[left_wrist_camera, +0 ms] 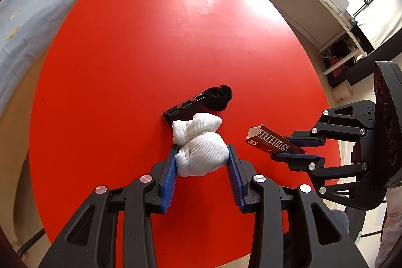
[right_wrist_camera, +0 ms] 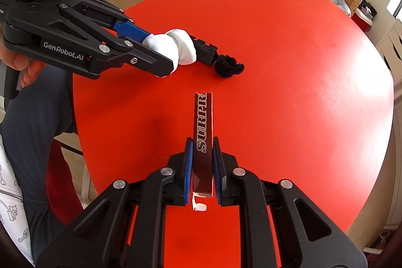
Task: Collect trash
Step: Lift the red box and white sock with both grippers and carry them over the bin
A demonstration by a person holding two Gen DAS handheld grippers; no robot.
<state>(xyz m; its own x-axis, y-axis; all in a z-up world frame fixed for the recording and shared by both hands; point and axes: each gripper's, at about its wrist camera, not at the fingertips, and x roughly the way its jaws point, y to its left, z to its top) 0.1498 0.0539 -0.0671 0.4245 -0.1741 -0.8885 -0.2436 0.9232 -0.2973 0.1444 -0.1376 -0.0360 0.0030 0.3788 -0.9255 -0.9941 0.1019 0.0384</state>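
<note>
We have the left tongs (left_wrist_camera: 203, 155) set around a white wad (left_wrist_camera: 198, 145) on the red table (left_wrist_camera: 125, 54), both blue pads against its sides, so they look clenched on it, though the wad rests low and we cannot tell if it is lifted. The right tongs (right_wrist_camera: 203, 142) are clamped on a dark-red box (right_wrist_camera: 203, 137) printed "SURPR…", held on edge above the table, well apart from the wad. Touching the wad's far side lies a black clip (left_wrist_camera: 183, 109), and against that a black scrunchie (left_wrist_camera: 218, 97); whether these count as trash we cannot say. The risks, as we judge them: the wad is soft and knotted, so a lift could let it squash and slip out of the pads, or drag the clip along, since the two touch. The box is gripped near its rear end with most of its length sticking forward, so a quick swing could pivot it loose. No bin shows in either view, so carrying both pieces blind invites a drop or a bump between the two tongs.
</note>
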